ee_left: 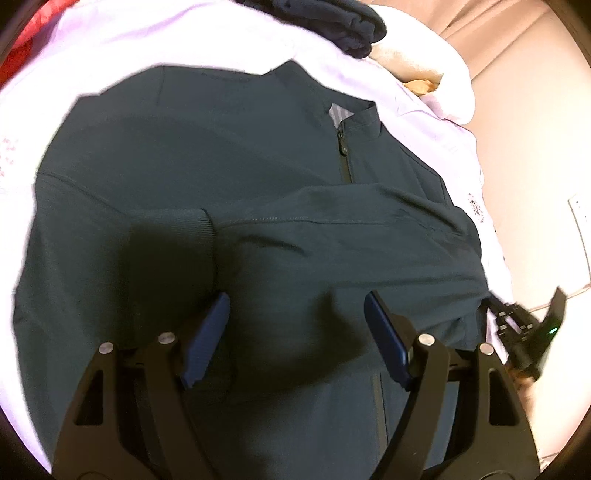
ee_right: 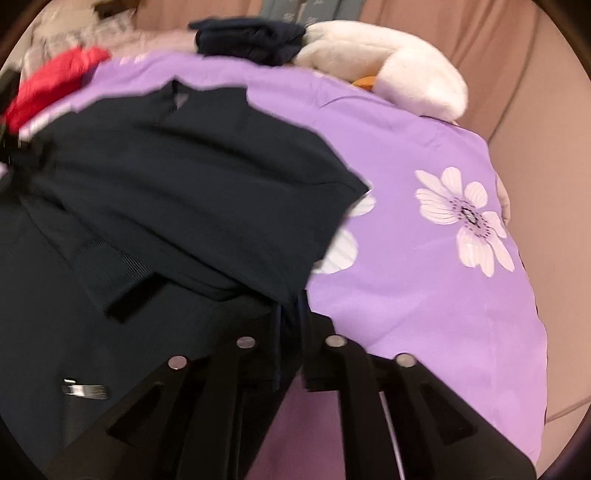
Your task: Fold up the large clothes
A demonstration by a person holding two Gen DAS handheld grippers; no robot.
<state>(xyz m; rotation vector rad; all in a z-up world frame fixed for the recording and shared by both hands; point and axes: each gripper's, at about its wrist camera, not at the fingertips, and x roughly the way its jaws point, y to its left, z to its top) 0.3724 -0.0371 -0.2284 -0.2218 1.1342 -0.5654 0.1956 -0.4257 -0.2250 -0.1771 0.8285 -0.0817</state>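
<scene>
A dark teal zip jacket [ee_left: 184, 177] lies front up on a lilac flowered sheet [ee_left: 155, 33], collar at the far side, one sleeve folded across the chest with its ribbed cuff [ee_left: 184, 225] near the middle. My left gripper [ee_left: 295, 306] is open and empty just above the jacket's lower part. In the right wrist view the jacket [ee_right: 177, 177] looks almost black. My right gripper [ee_right: 290, 306] is shut on the jacket's right edge, its fingertips hidden by pinched fabric. The right gripper also shows at the right edge of the left wrist view [ee_left: 532, 332].
A folded navy garment [ee_right: 251, 37] and a white plush toy [ee_right: 399, 66] lie at the far end of the sheet [ee_right: 424, 295]. A red garment [ee_right: 55, 85] lies at the far left. A beige curtain [ee_right: 535, 110] hangs on the right.
</scene>
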